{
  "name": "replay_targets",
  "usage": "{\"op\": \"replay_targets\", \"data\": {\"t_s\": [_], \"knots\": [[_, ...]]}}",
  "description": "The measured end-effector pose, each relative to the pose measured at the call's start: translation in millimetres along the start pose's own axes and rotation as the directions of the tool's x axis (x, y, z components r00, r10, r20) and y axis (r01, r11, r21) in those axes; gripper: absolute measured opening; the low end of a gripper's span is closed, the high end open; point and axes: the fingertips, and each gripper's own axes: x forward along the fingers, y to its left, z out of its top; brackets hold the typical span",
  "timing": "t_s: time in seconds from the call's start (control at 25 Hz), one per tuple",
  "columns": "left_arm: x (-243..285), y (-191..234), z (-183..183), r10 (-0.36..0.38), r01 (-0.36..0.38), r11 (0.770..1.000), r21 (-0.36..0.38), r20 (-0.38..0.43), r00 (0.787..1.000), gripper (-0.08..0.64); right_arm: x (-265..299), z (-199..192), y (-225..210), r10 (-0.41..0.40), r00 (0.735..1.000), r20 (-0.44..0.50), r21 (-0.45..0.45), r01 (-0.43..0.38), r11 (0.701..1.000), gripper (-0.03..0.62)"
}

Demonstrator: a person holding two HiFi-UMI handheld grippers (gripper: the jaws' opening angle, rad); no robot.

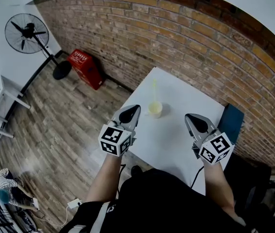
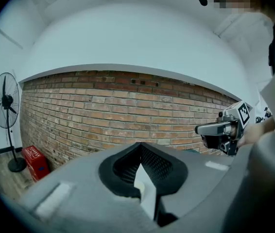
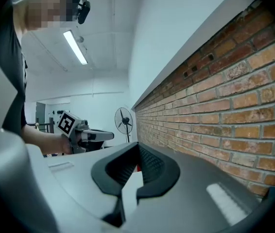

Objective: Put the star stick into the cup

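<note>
A pale yellow cup stands near the middle of the white table. A thin yellow-green star stick rises upright out of it. My left gripper hovers just left of the cup, shut and empty. My right gripper hangs to the right of the cup, also shut with nothing between its jaws. In the left gripper view, the left gripper points at the brick wall, with the right gripper beside it. The right gripper view shows its own jaws and the left gripper. Neither gripper view shows the cup.
A brick wall runs behind the table. A dark blue object sits at the table's right edge. On the wooden floor to the left are a red crate, a standing fan and a white frame. A person sits at lower left.
</note>
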Motion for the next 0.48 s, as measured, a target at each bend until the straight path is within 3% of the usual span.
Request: {"op": "replay_targets", "data": {"t_s": [0.48], "knots": [[-3.0, 2.9, 1.5, 0.020, -0.020, 0.999, 0.028, 0.001, 1.000, 0.009, -12.0, -3.0, -0.7, -0.039, 0.999, 0.001, 0.016, 0.039, 0.999, -0.002]]}}
